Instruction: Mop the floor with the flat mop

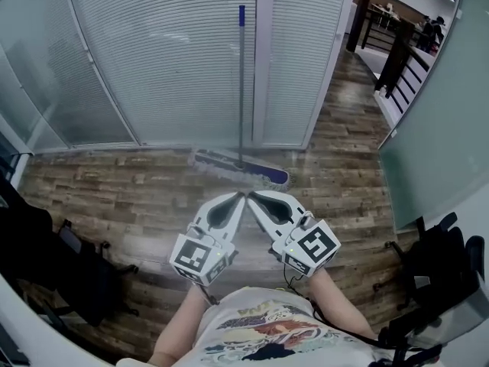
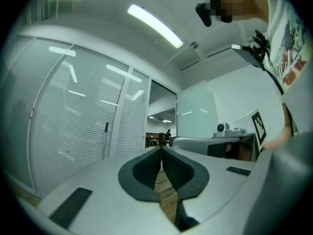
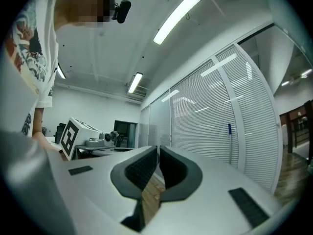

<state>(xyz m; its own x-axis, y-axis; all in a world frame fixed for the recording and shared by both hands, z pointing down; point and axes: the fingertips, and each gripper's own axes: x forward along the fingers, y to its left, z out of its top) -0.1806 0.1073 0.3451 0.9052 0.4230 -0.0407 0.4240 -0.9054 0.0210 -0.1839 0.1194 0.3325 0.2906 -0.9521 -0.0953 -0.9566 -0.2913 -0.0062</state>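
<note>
**Item: flat mop [image 1: 241, 90].** It stands at the far centre of the scene. The thin handle is propped near-upright against the blind-covered glass partition [image 1: 160, 60], with its blue-capped top high on the glass. The mop head [image 1: 248, 170] lies on the wood floor [image 1: 107, 197] at the partition's foot, skewed so that its right end sits nearer. Nothing holds the mop.

**Item: left gripper [image 1: 238, 198].** The jaws are pressed together with nothing between them. It is near the mop head but apart from it.

**Item: right gripper [image 1: 255, 196].** The jaws are likewise closed and empty. Its tips almost meet those of the left gripper.

**Surroundings.** Dark furniture stands at near left [image 1: 53, 258] and near right [image 1: 439, 274]; its type is not certain. An open passage runs off at far right.

**Hazards, as judged:**
- The handle only leans on smooth glass. A nudge from closed jaws could send it sliding sideways and make it topple. Both grippers need to open before they reach it.
- The pole is slim and round. An off-centre pinch could let it roll out or twist between the pads.
- Holding the pole with one gripper alone could let the head swing and knock the partition.
- The two grippers sit close together. Reaching at the same time risks one clipping the other.
- Wide strokes could catch the head on the furniture at either near side.
</note>
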